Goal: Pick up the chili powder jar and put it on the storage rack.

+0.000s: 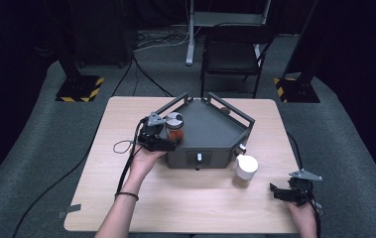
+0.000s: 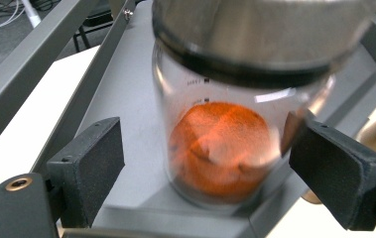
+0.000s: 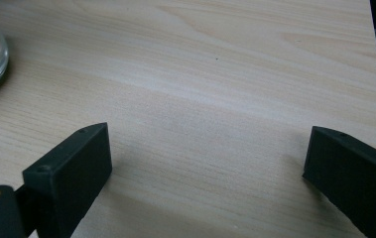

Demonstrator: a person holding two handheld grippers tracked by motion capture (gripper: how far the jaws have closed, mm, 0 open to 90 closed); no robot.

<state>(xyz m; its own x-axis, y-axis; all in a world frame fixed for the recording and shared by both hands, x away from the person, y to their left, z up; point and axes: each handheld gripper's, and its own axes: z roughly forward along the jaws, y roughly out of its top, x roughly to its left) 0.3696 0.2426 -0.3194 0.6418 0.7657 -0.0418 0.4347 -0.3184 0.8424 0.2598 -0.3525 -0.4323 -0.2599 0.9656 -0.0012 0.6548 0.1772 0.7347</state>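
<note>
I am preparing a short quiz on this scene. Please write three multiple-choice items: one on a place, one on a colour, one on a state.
1. Where does the jar of orange powder stand?
A. on the grey tray
B. on the chair
C. on the floor

2. What colour is the lid of the jar on the table?
A. red
B. white
C. green

3. How are the jaws of the left gripper?
A. shut with nothing between them
B. apart, either side of the jar
C. clamped on a cable

Answers:
1 A, grey tray floor under the jar.
2 B, the high view shows a white lid.
3 B, a gap shows beside the left jaw.
</note>
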